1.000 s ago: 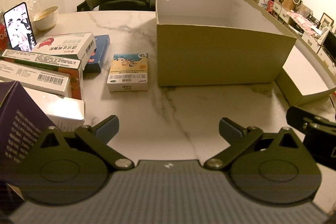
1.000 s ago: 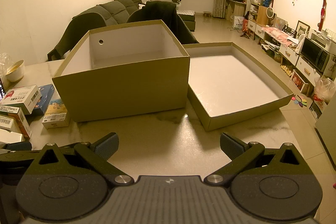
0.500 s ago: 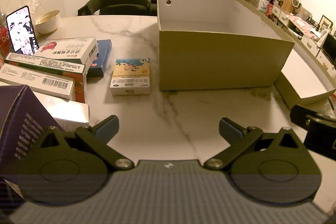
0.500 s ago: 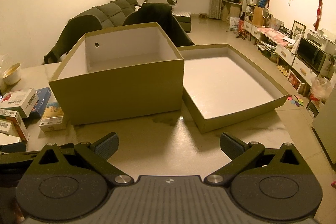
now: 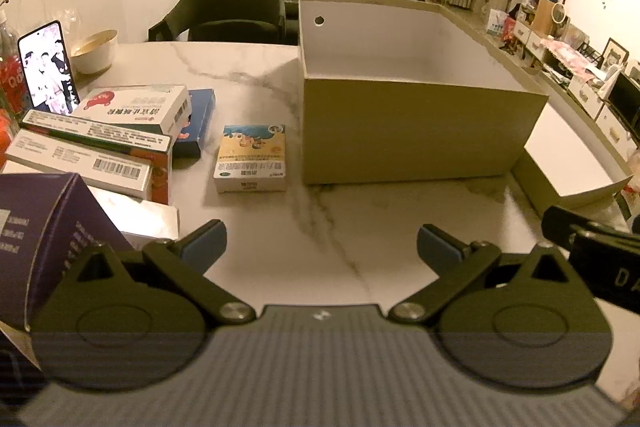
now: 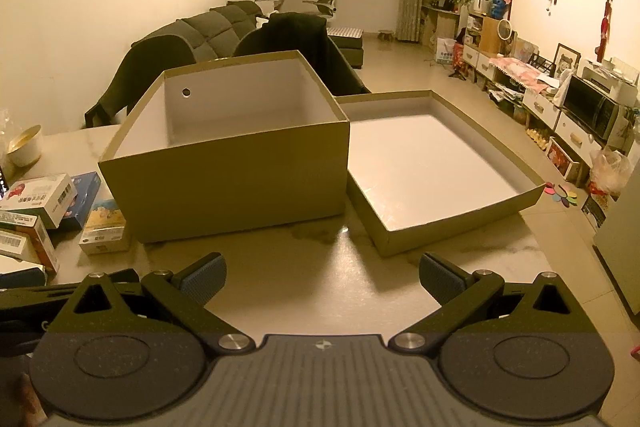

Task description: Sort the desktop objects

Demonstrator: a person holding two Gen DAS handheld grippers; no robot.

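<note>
Marble table (image 5: pixel 320 227), warm-lit living room behind; we list outward from the grippers.

Left gripper (image 5: pixel 320 243): jaws spread wide, nothing between them, held over bare marble at the near edge. Right gripper (image 6: pixel 322 277): likewise wide open and empty, over the table's near edge; its black frame also shows at the right margin of the left view.

Ahead of the left gripper, a small yellow box (image 5: pixel 251 158) lies flat, just beside the near left corner of the carton; we cannot tell whether they touch. Left of it, a blue box (image 5: pixel 198 125) partly under a white box (image 5: pixel 138 107) with a red mark. Nearer, two long boxes (image 5: pixel 92 151) with barcodes lie stacked, and a purple box (image 5: pixel 44 231) sits closest, at the left edge.

Open brown carton (image 6: pixel 224 183): upright, white inside, a round hole in its far left wall, nothing visible inside. Its lid (image 6: pixel 432 167) lies upturned against the carton's right side.

Far left: a lit phone (image 5: pixel 46 67) propped upright, and a bowl (image 5: pixel 94 49) behind it.
</note>
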